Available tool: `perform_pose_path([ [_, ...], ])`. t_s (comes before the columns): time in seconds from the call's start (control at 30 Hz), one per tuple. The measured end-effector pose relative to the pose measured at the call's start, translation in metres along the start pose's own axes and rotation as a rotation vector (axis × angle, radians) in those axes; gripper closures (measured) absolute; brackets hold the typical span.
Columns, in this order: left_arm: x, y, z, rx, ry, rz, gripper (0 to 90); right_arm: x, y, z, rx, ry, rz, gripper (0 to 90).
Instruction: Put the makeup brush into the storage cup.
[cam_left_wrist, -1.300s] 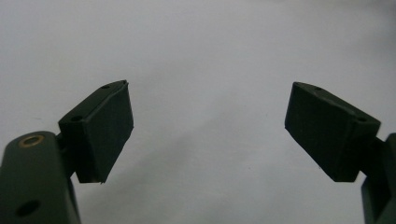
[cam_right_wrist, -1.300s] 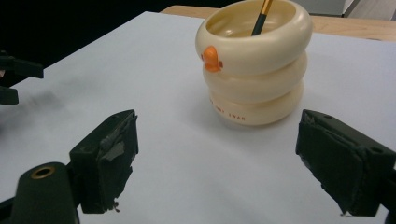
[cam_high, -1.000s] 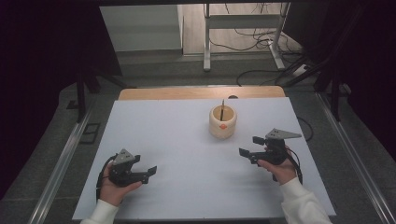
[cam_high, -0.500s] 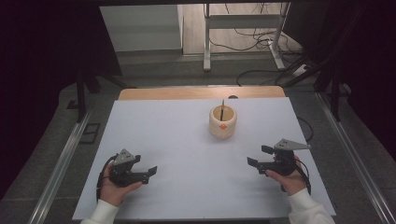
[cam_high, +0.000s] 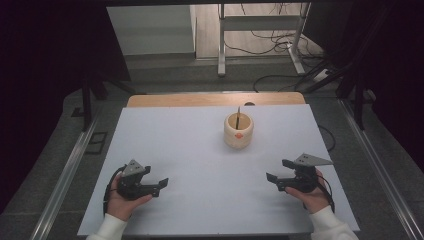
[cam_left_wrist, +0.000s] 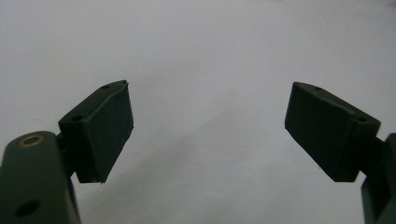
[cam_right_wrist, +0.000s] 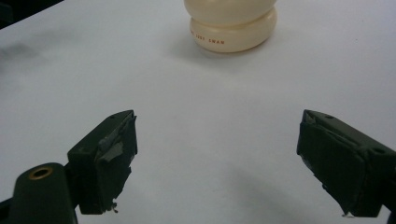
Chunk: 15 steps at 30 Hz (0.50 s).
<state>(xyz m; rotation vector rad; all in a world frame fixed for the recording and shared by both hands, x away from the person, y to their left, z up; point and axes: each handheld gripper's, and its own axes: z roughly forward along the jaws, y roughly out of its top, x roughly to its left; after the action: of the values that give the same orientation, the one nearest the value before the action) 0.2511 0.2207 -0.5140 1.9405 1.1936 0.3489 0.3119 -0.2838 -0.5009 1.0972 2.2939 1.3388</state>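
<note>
**Entry: two hand-held grippers at rest, one cream pot with stick**

Item 1. Left gripper, lower left of the high view, gripped in a hand resting on the counter. Its fingers stand wide apart with bare white surface between them; nothing is held. It lies low and points inward, probably a parked, ready posture.

Item 2. Right gripper, lower right of the high view, grey three-cornered plate on top, cable trailing behind the hand. Fingers likewise spread wide and empty. It points toward the frame's centre, and its own view has the pot at the top edge, so this gripper is judged the likelier to reach first.

Item 3. Cream pot, upright, centre of the high view and slightly right, well apart from both grippers. Small red lettering runs round its lower bulge. A thin dark stick stands in its mouth, leaning little; the rim appears to keep it propped upright.
</note>
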Motion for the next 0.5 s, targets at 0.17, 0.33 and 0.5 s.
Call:
perform_pose_path([
  [0.17,-0.0002,0.0001,0.0000,0.001,0.000,0.001,15.9,-0.0005,-0.0005,-0.0004,0.000,-0.002,0.000,12.9],
  [0.33,-0.0001,0.0002,0.0002,0.004,-0.001,0.007,15.9,0.0003,-0.0006,-0.0001,0.003,-0.001,-0.001,12.9],
  [0.5,-0.0005,0.0003,0.0006,0.003,-0.001,0.003,15.9,0.0002,-0.0006,-0.0001,0.003,0.002,-0.001,12.9],
])
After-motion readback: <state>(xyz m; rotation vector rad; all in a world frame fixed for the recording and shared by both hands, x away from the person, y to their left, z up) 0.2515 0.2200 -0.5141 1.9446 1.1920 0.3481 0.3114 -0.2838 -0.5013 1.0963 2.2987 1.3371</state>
